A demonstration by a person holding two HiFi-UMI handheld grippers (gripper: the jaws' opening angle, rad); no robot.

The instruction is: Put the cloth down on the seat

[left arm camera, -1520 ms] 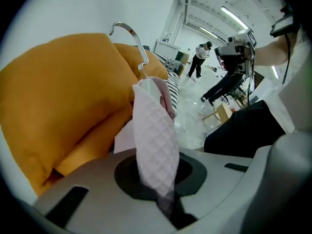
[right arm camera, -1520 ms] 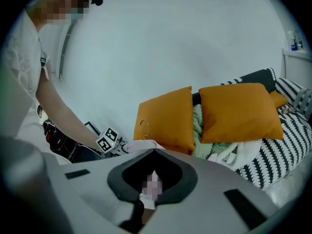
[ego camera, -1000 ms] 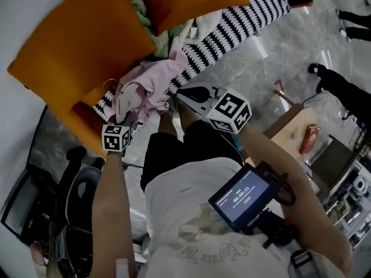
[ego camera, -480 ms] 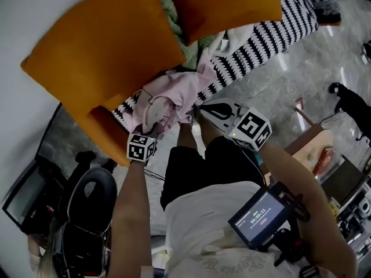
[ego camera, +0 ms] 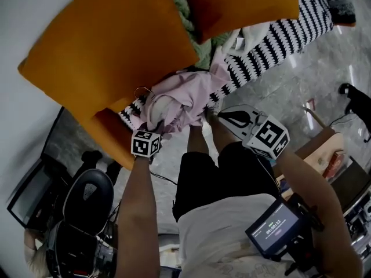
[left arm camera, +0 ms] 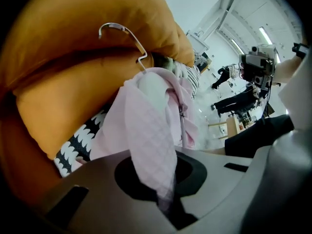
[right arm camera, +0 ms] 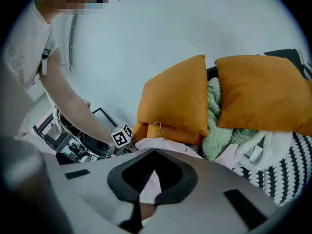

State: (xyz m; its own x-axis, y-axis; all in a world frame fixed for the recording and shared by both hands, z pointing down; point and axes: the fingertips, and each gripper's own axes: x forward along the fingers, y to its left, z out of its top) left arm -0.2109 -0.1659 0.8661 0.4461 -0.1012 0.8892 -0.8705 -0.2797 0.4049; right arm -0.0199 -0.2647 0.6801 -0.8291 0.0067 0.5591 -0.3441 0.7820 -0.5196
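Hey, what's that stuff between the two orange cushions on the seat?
A pale green knitted throw is wedged between the orange cushions. The right gripper view shows it most clearly; the head view catches a strip of it too.

Right gripper (right arm camera: 146,191), jaws closed on pink cloth (right arm camera: 148,182), 2 orange cushions (right arm camera: 175,96) behind

Cloth (ego camera: 179,100): pale pink, faint quilted diamond check. Cushions (ego camera: 110,45): plain orange. Seat cover (ego camera: 278,36): black-and-white jagged stripes. Knitted throw (right arm camera: 219,121): light green.
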